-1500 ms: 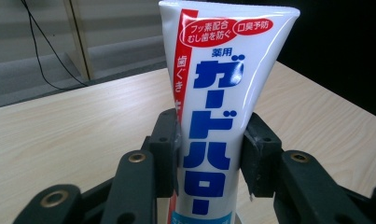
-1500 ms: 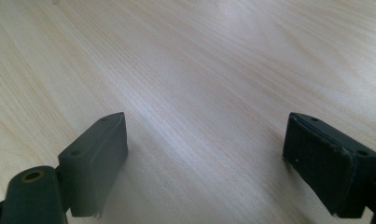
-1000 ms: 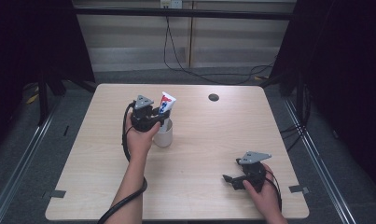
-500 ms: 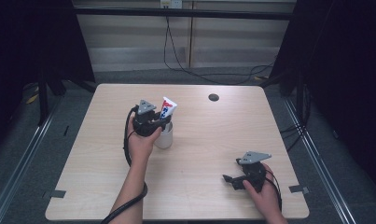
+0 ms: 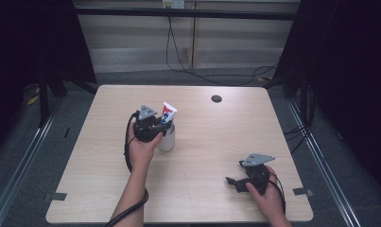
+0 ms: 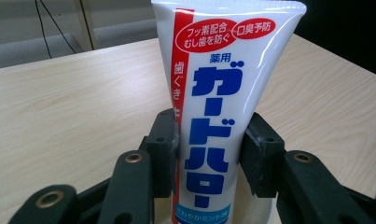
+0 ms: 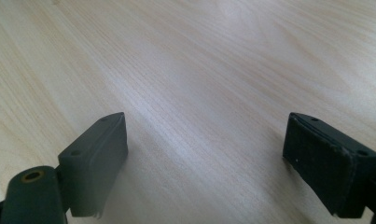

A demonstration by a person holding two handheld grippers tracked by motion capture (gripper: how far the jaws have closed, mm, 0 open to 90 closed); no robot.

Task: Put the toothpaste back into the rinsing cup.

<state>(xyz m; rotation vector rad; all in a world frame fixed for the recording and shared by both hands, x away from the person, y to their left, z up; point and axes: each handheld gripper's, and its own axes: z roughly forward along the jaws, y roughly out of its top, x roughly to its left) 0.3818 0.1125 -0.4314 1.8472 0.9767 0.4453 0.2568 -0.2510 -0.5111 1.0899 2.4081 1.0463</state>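
A white toothpaste tube point(image 5: 169, 112) with blue and red print stands upright, its lower end down in a small white cup point(image 5: 168, 141) left of the table's middle. My left gripper point(image 5: 161, 125) is just above the cup, shut on the tube. In the left gripper view both black pads point(image 6: 166, 149) press against the sides of the toothpaste tube point(image 6: 223, 112) at mid height. Near the front right corner my right gripper point(image 5: 231, 182) rests low over the wood, open. Between its jaws point(image 7: 204, 158) there is only bare tabletop.
The light wooden table point(image 5: 207, 142) has a small black round cap point(image 5: 216, 98) near its far edge. Tape marks point(image 5: 302, 191) sit at the front corners. Cables point(image 5: 197, 71) lie on the floor beyond the table.
My left gripper has come down a little with the toothpaste tube, so the tube now sits lower in the cup. The right gripper has stayed where it was.
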